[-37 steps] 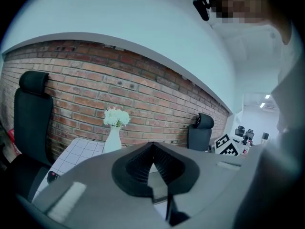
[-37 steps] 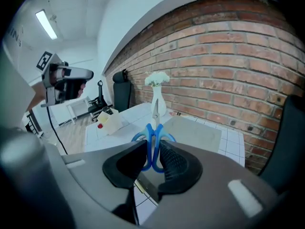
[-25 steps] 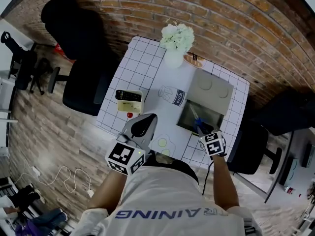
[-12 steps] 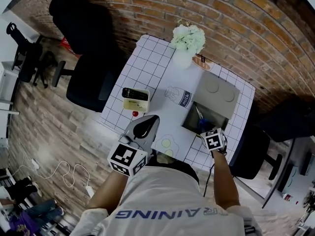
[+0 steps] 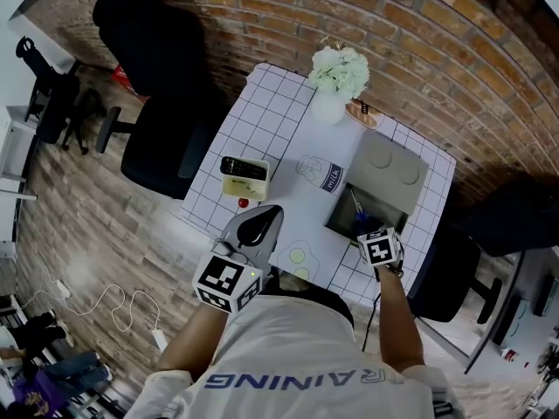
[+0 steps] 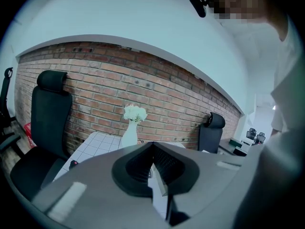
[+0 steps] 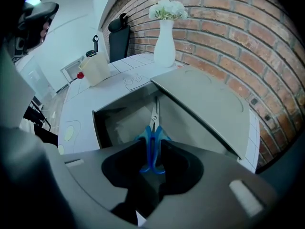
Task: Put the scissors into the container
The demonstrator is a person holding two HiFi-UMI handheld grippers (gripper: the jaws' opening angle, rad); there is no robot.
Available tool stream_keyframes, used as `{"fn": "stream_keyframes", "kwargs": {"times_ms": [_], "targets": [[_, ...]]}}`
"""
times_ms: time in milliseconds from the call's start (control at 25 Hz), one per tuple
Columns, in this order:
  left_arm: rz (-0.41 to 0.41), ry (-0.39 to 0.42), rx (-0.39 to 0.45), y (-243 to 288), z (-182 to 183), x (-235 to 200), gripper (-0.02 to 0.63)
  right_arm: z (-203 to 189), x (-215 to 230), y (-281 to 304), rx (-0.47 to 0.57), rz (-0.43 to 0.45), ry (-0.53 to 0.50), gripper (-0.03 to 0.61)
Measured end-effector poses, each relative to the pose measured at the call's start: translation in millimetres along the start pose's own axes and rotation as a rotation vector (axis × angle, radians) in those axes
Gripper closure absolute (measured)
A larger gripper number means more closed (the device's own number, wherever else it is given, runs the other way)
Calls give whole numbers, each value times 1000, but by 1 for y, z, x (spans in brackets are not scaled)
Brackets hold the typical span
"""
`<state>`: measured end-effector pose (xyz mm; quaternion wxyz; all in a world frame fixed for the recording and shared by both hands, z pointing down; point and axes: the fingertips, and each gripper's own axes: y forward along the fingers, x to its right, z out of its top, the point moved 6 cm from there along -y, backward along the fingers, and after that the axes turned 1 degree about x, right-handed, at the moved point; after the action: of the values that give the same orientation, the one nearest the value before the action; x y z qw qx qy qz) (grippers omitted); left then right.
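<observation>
"Where's the head view looking from?"

"High above the table (image 5: 271,116), steeply down, with the brick wall (image 5: 419,33) at the top."

"And the gripper views?"

"The left gripper view sits low, facing level toward the vase (image 6: 129,136). The right gripper view hangs close over the container (image 7: 190,123). All three share that vase and wall."

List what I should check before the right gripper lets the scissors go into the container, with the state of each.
1. Grip: right gripper shut on the blue handles of the scissors: ok.
2. Container open, lid off the opening: ok.
3. Blades point into the opening: ok.
4. Container floor free: cannot tell, partly hidden.
5. Left gripper shut, empty, apart from the container: ok.
</observation>
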<state>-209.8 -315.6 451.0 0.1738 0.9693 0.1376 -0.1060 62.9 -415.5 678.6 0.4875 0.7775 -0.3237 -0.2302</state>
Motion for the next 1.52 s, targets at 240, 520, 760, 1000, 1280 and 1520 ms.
{"fn": "stream_keyframes", "kwargs": {"times_ms": [240,520,760,1000,1280,1520], "targets": [[-18,15,16,4,7,6,612,12,8,-21,96,-13,27,467],[-87,67,66,19,28,32,612,42,20,-107,372,4,108,528],[-167,110,116,36,50,61,612,53,42,-192,587,-53,168,537],[-248,154,177,53,76,90,612,49,64,-287,905,-170,256,560],[-308,210,219,65,98,117,612,26,71,-348,1035,-260,300,568],[-330,228,206,71,100,130,612,7,77,-359,1043,-299,328,567]]}}
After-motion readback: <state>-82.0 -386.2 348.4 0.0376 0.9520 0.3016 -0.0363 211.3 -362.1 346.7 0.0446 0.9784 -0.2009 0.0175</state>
